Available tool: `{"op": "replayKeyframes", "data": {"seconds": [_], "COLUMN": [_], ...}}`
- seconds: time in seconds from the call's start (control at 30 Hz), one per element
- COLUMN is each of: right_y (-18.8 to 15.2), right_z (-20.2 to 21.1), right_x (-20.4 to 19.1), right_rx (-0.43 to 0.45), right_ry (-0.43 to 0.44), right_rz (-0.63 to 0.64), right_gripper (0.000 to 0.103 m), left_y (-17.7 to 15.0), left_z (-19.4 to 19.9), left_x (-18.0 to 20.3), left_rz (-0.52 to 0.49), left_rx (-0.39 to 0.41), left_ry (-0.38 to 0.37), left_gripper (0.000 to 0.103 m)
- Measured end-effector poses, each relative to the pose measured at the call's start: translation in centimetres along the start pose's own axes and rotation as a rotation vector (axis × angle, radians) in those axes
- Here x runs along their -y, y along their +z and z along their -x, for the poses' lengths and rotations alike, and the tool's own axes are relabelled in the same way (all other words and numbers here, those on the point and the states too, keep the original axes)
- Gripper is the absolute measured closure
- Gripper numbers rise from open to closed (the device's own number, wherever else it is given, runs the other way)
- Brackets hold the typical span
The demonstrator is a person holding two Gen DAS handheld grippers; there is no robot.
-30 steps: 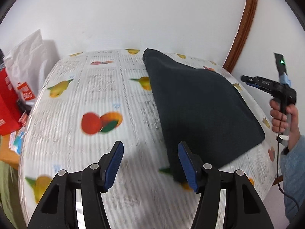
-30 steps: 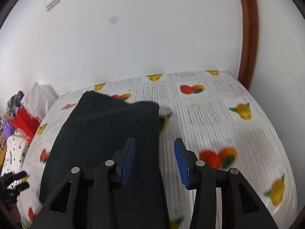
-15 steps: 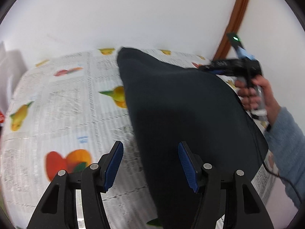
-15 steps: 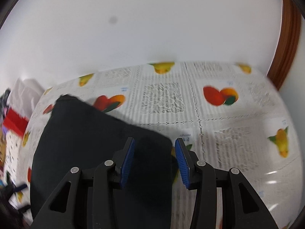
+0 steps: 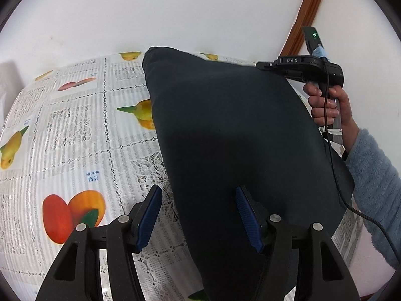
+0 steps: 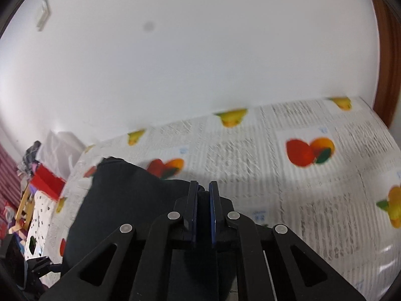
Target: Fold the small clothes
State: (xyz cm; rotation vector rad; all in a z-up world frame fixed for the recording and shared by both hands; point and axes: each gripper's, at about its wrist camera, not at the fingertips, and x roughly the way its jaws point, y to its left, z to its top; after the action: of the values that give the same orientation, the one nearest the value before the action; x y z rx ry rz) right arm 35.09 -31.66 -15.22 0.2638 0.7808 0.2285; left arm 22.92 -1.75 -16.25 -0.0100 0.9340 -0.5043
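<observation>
My right claw (image 6: 203, 195) is clenched on a corner of the dark garment (image 5: 225, 130), which is spread over the fruit-print surface (image 5: 75, 135) — its near edge lies between the blue pads (image 5: 150, 215) of my left claw (image 5: 198, 215), released wide above it. Beyond the cloth, the surface runs to a white wall (image 6: 200, 62).

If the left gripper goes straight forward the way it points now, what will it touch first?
Most likely the dark navy folded cloth. The open left gripper points along the cloth's left edge, with its right finger already above the fabric and its left finger over the fruit-printed plastic tablecloth. Height above the cloth is unclear.
</observation>
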Motion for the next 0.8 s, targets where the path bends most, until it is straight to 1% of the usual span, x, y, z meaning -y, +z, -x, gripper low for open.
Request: {"op": "replayKeyframes", "data": {"seconds": [0.1,0.17,0.2,0.27,0.33,0.43,0.5,0.57,0.6,0.63,0.67,0.7,0.8], "right_y": [-0.2,-0.5,-0.8,-1.6,-3.0,-5.6,-7.4,-9.1,-9.8,-10.3,-10.7,-10.7,-10.9], "right_z": [-0.6,0.3,1.2,3.1,5.1,7.5,8.7,9.2,9.1,8.8,8.5,8.4,9.4], "right_x": [0.5,0.6,0.5,0.1,-0.1,0.1,0.3,0.3,0.3,0.3,0.2,0.2,-0.1], "right_rx": [-0.053,-0.06,-0.056,-0.06,-0.064,-0.081,-0.089,-0.1,-0.114,-0.134,-0.146,-0.143,-0.048], "right_ry": [-0.045,-0.065,-0.075,-0.087,-0.095,-0.093,-0.088,-0.062,-0.038,-0.009,0.022,0.034,-0.026], "right_rz": [-0.05,-0.081,-0.074,-0.039,-0.027,-0.036,-0.047,-0.066,-0.075,-0.082,-0.089,-0.09,-0.071], "right_gripper": [0.089,0.087,0.087,0.081,0.068,0.064,0.064,0.064,0.064,0.071,0.081,0.095,0.096], "left_y": [-0.2,-0.6,-0.8,-1.5,-2.1,-3.3,-4.1,-5.0,-5.3,-5.7,-6.0,-6.2,-7.0], "left_z": [0.5,1.0,1.2,2.0,2.8,4.0,4.6,5.1,5.2,5.3,5.4,5.4,6.1], "left_x": [0.0,0.0,-0.1,-0.1,0.1,0.5,0.6,0.7,0.8,0.9,1.0,1.1,1.6], "left_rz": [0.005,0.005,0.006,0.013,0.018,0.014,0.019,0.034,0.037,0.039,0.038,0.037,0.032], "left_rx": [-0.001,0.001,0.003,0.007,0.01,0.018,0.018,0.014,0.013,0.011,0.01,0.01,0.017], "left_ry": [0.017,0.027,0.031,0.035,0.038,0.056,0.06,0.063,0.066,0.073,0.083,0.092,0.129], "left_gripper": [0.043,0.043,0.043,0.043,0.043,0.043,0.043,0.043,0.043,0.043,0.043,0.043,0.043]}}
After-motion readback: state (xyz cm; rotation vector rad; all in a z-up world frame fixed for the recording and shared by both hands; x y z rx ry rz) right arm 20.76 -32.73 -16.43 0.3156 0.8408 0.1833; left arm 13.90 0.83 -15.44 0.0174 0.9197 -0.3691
